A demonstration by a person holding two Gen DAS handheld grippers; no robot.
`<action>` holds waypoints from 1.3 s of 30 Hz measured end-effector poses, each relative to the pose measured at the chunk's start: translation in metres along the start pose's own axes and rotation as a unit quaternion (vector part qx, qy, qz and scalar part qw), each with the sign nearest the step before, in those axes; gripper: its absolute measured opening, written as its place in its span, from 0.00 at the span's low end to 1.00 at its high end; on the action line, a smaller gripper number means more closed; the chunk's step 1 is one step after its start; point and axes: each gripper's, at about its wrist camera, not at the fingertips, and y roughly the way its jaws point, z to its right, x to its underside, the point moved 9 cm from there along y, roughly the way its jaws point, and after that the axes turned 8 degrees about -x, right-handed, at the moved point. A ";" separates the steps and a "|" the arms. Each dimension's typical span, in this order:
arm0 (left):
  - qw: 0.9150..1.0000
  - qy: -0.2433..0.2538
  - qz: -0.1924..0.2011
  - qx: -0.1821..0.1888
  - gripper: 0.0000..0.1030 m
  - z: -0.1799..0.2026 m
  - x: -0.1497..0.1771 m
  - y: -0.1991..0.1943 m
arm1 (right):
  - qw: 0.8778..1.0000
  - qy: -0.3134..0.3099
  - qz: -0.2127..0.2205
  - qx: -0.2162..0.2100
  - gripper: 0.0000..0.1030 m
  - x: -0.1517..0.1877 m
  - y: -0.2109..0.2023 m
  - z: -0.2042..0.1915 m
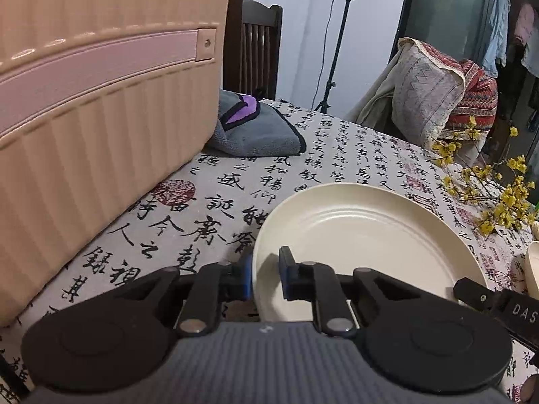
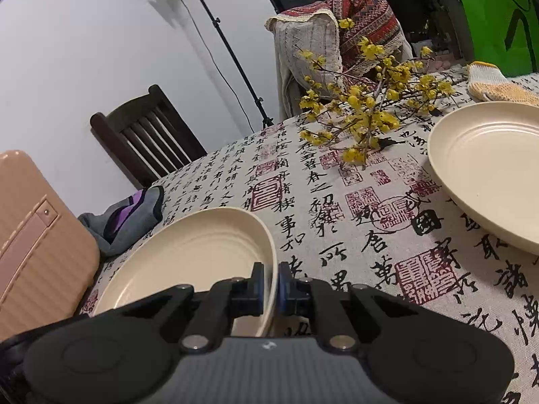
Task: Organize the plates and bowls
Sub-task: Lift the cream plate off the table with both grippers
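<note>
Second plate (image 2: 488,168) cut off at right edge; suitcase (image 1: 101,101) runs past the frame's left

A pink suitcase (image 1: 101,107) stands on the desk (image 1: 209,208), a grey cloth (image 1: 256,128) just beside it. Yellow flowers (image 2: 367,104) lie near a glove (image 2: 495,80); a chair (image 2: 148,134) stands behind.

A round cream plate (image 2: 188,256) with ridged rings lies at six o'clock, right way up. A second matching cream plate (image 2: 488,168) rests at three o'clock, well apart.
</note>
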 end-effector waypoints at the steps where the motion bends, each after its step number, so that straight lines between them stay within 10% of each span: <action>1: 1.000 -0.001 0.000 -0.001 0.16 -0.001 0.000 0.000 | 1.000 -0.007 0.000 0.000 0.08 0.001 -0.001 -0.002; 39: 0.998 -0.025 0.053 0.006 0.15 -0.012 -0.028 -0.039 | 0.997 -0.061 0.055 -0.006 0.09 -0.013 -0.035 -0.033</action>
